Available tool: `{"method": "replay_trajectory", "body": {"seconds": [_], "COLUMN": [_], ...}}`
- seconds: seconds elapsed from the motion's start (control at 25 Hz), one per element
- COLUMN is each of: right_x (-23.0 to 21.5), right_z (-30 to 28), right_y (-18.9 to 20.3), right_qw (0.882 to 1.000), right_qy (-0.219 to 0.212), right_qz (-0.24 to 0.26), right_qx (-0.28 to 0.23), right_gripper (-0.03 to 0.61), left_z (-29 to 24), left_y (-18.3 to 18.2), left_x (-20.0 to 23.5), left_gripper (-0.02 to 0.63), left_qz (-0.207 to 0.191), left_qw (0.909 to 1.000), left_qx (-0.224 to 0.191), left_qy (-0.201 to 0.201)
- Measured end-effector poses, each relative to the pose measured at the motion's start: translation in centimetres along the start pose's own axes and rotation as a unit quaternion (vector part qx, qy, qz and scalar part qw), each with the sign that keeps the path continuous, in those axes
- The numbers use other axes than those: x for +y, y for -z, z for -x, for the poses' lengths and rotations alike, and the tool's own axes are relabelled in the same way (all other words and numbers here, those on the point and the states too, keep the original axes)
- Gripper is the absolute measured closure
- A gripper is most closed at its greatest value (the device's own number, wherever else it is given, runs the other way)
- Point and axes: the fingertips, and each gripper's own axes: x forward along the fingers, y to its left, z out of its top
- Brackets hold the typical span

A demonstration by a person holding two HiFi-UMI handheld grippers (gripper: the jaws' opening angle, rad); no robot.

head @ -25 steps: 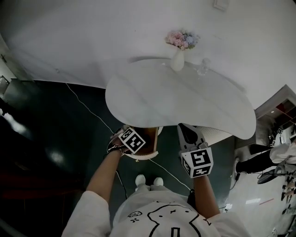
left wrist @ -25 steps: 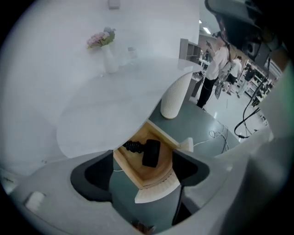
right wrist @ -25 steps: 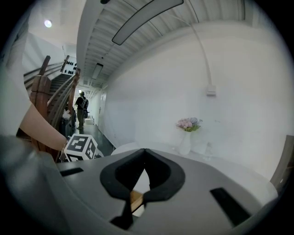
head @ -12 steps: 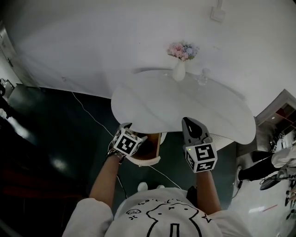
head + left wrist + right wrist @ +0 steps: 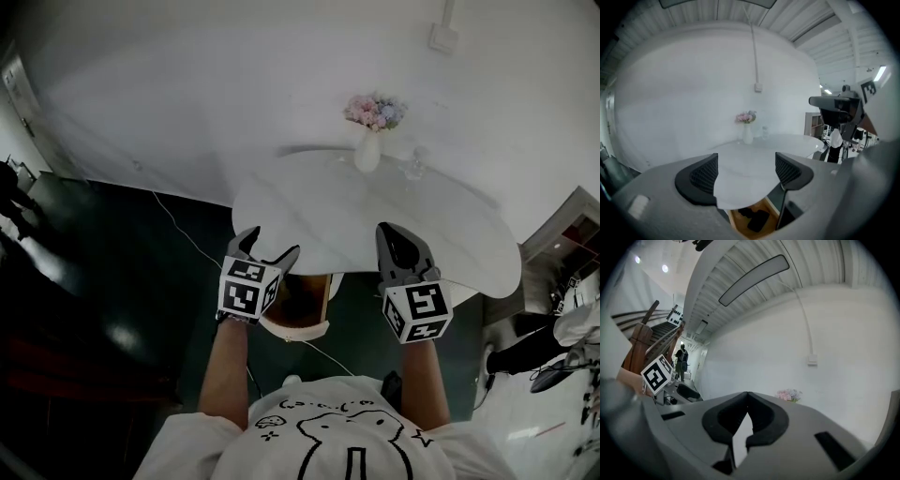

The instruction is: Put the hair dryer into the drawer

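Note:
The drawer (image 5: 296, 329) stands pulled out under the near edge of the white oval table (image 5: 309, 211), its wooden inside showing. In the left gripper view a dark hair dryer (image 5: 755, 219) lies inside the drawer (image 5: 737, 224). My left gripper (image 5: 270, 244) hangs just above the drawer's left side, jaws open and empty; in its own view the left gripper (image 5: 746, 171) frames the tabletop. My right gripper (image 5: 390, 232) sits to the right of the drawer at the table's edge, jaws shut with nothing between them. Its own view shows the right gripper (image 5: 747, 397) with tips touching.
A white vase of pink and blue flowers (image 5: 369, 141) and a small glass (image 5: 415, 161) stand at the table's far side, against a white wall. A thin white cable (image 5: 178, 228) runs across the dark floor on the left. More furniture stands at the right edge.
Both grippers have risen towards the table's edge. The left gripper has swung up off the drawer, so its open jaws now show.

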Motion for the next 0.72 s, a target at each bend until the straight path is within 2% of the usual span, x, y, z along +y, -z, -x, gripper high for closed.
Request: {"method": "replay_trajectory", "body": {"seconds": [0.12,0.28,0.48,0.52,0.6,0.64,0.72], "right_x": [-0.1,-0.1,-0.1,-0.2,-0.4,-0.5,-0.6], "right_z": [-0.1,0.1,0.4,0.5,0.7,0.8,1.0], "right_y": [-1.3,-2.7,-4.2,-4.5,-5.1,-5.3,-5.9], "right_qw": [1.0,1.0,0.999,0.999,0.998,0.998,0.997], "right_qy": [0.0,0.003,0.007,0.008,0.012,0.014,0.018], "right_qz": [-0.002,0.003,0.019,0.021,0.027,0.029,0.033], "right_qx": [-0.014,-0.03,-0.043,-0.045,-0.05,-0.053,-0.06], "right_gripper": [0.577,0.577,0.577,0.577,0.577,0.577,0.577], "left_z": [1.9,5.1,7.5,8.0,9.0,9.5,10.2], "left_y": [-3.3,-7.6,-10.8,-11.3,-12.2,-12.6,-13.4], "left_x": [0.4,0.8,1.6,1.7,2.1,2.2,2.0], "left_gripper": [0.23,0.232,0.241,0.269,0.468,0.513,0.56], "left_qz": [-0.009,-0.022,-0.038,-0.042,-0.049,-0.053,-0.064], "left_qw": [0.9979,0.9879,0.9763,0.9732,0.9643,0.9599,0.9534], "left_qx": [-0.064,-0.152,-0.204,-0.214,-0.238,-0.25,-0.269], "left_qy": [-0.009,-0.023,-0.062,-0.075,-0.106,-0.116,-0.12]}}
